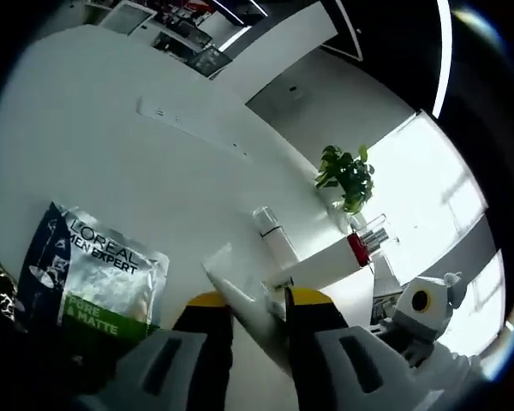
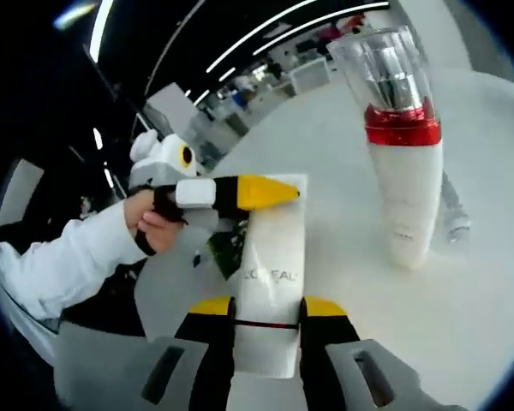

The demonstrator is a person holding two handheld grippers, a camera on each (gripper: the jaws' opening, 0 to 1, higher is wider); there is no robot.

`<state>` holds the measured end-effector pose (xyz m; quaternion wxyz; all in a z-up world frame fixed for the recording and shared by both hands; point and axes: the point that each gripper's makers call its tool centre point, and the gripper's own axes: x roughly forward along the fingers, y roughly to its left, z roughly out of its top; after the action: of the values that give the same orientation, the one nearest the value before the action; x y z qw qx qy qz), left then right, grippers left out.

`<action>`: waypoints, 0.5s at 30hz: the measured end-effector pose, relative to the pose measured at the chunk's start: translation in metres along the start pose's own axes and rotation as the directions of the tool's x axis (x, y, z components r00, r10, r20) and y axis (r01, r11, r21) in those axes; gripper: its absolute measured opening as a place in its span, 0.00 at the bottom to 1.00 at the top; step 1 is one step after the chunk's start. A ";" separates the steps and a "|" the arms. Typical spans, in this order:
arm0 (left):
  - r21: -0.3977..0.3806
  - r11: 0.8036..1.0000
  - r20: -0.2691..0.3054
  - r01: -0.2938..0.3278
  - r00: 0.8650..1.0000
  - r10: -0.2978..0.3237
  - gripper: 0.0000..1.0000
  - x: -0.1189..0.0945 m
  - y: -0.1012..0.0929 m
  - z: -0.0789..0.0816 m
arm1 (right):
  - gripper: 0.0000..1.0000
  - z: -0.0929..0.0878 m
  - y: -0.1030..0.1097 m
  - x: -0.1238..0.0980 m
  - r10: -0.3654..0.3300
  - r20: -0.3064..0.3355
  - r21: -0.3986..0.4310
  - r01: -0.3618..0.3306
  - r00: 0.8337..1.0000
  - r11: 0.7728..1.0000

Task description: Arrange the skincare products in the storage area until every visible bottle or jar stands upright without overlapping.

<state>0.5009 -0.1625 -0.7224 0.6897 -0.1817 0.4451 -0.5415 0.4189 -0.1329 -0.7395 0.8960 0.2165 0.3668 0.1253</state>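
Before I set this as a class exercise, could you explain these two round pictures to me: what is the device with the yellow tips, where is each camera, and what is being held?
There is no robot here. A person holds a handheld gripper in each hand, and a fisheye camera rides on each, looking along its two yellow-tipped fingers.

In the right gripper view, the right gripper is closed on the lower end of a white L'Oreal tube. The left gripper comes in from the left, held in the person's hand, and it touches the tube's upper end. A white bottle with a red band and clear cap stands upright on the white table.

In the left gripper view, the left gripper closes on that same tube. To its left lies a L'Oreal Men Expert packet. Farther off are a potted plant and the bottle.
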 end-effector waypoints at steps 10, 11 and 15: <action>0.227 0.970 0.017 0.091 0.995 -0.098 0.07 -0.007 -0.045 0.006 | 0.21 -0.007 -0.011 0.010 -0.127 -0.025 -0.198 0.120 0.992 0.973; 0.252 0.963 0.016 0.099 0.994 -0.106 0.07 -0.008 -0.050 0.006 | 0.21 -0.006 -0.012 0.011 -0.133 -0.025 -0.208 0.125 0.991 0.970; 0.365 0.925 0.027 0.103 0.992 -0.121 0.06 -0.011 -0.063 0.008 | 0.21 0.000 -0.019 0.011 -0.185 0.011 -0.254 0.182 0.983 0.950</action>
<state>0.4703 -0.1766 -0.6677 0.6900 -0.0895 0.3093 -0.6482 0.4281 -0.1449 -0.7554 0.9218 0.0642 0.3719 0.0889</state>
